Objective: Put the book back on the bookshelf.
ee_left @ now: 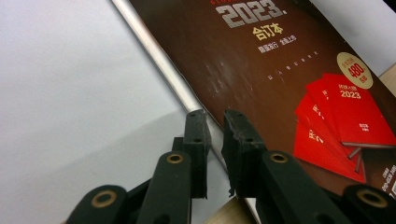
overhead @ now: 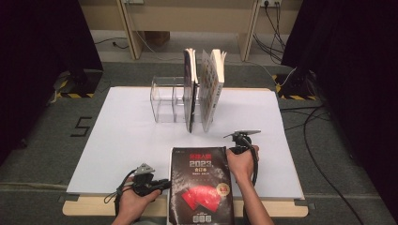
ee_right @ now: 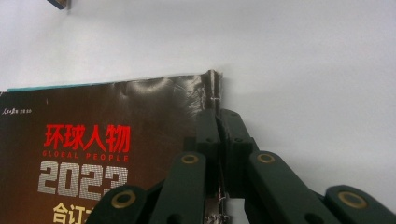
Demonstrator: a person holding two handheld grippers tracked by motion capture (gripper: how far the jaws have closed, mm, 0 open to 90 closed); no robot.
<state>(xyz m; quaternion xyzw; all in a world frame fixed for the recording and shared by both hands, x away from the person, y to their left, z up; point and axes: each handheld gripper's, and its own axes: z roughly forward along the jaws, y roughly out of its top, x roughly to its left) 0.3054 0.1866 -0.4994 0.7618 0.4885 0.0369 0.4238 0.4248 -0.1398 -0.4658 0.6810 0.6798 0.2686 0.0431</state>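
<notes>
both claws (overhead: 159, 183) (overhead: 233, 150) pinch the dark book's (overhead: 201, 183) opposite edges.

Three books: one dark magazine (overhead: 201, 185) flat, two books (overhead: 202, 89) upright, beside one clear rack (overhead: 166, 101).

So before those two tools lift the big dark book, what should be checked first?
1. Right tool clamped on the dark book's edge near its far corner: ok, jaws pinch it.
2. Left tool gripping the book's opposite edge: cannot tell; jaws nearly closed at the edge.
3. Book lying flat on the white sheet: ok.
4. Path to the clear holder free: ok.
5. Two standing books stable: cannot tell, the right one looks tilted.
</notes>
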